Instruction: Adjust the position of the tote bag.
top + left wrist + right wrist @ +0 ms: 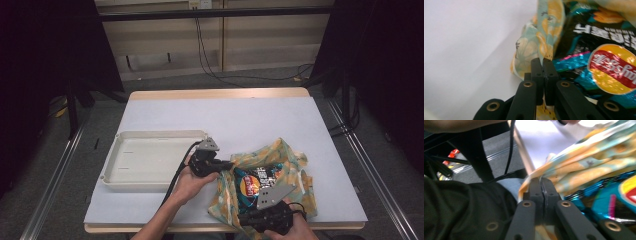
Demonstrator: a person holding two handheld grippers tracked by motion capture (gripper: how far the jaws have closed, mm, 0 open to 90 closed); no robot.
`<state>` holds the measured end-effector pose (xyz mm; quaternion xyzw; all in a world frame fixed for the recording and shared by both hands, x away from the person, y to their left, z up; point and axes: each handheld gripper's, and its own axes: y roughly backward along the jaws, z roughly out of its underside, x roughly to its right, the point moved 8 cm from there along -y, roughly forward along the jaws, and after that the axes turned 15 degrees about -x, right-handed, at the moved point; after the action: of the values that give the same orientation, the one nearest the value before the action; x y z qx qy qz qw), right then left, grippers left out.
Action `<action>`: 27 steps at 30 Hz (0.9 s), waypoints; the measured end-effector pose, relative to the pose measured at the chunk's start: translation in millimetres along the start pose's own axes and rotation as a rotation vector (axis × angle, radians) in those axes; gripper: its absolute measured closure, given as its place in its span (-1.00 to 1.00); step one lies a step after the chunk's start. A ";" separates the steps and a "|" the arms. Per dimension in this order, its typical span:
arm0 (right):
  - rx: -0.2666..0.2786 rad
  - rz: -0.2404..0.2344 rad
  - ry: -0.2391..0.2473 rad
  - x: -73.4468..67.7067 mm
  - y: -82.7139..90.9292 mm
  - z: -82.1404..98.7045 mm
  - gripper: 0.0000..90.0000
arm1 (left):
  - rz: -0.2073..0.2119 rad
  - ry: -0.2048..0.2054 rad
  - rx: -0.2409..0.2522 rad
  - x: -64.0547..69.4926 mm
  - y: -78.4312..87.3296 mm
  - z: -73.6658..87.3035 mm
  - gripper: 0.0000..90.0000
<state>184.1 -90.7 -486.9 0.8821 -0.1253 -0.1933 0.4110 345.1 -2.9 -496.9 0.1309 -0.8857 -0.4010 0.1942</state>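
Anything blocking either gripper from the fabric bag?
No. Both are already on it: the left gripper is shut on the bag's left edge, the right gripper on its near edge. The chip packet lies inside.

Each claw is showing two black jaws with flat black pads and small brass-ringed screw holes along the arms. The left claw (227, 164) is wearing a grey three-cornered plate on top, and a black cable is trailing from it. The right claw (246, 215) is wearing a bigger grey plate dotted with little holes. The person's forearms are bare.
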 end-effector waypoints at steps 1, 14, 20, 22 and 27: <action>-0.005 -0.001 0.006 -0.5 -1.8 1.2 1.00 | 0.004 0.021 0.002 -2.3 0.9 0.8 0.99; -0.043 -0.036 0.019 -8.4 -9.5 7.8 0.82 | -0.011 0.049 0.011 -11.3 13.4 14.4 0.97; -0.029 -0.039 0.040 -9.9 -4.3 6.2 0.57 | -0.010 0.054 0.040 1.4 21.6 7.7 0.67; -0.003 -0.023 0.043 -8.9 3.3 4.0 0.49 | 0.002 0.055 0.073 0.1 28.6 6.2 0.53; 0.059 0.038 -0.001 3.2 28.4 4.1 0.40 | 0.025 0.019 0.125 12.8 43.5 2.3 0.49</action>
<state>183.4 -112.6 -468.1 0.8912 -0.1481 -0.1820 0.3882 329.3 21.6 -462.1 0.1354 -0.9086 -0.3414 0.1988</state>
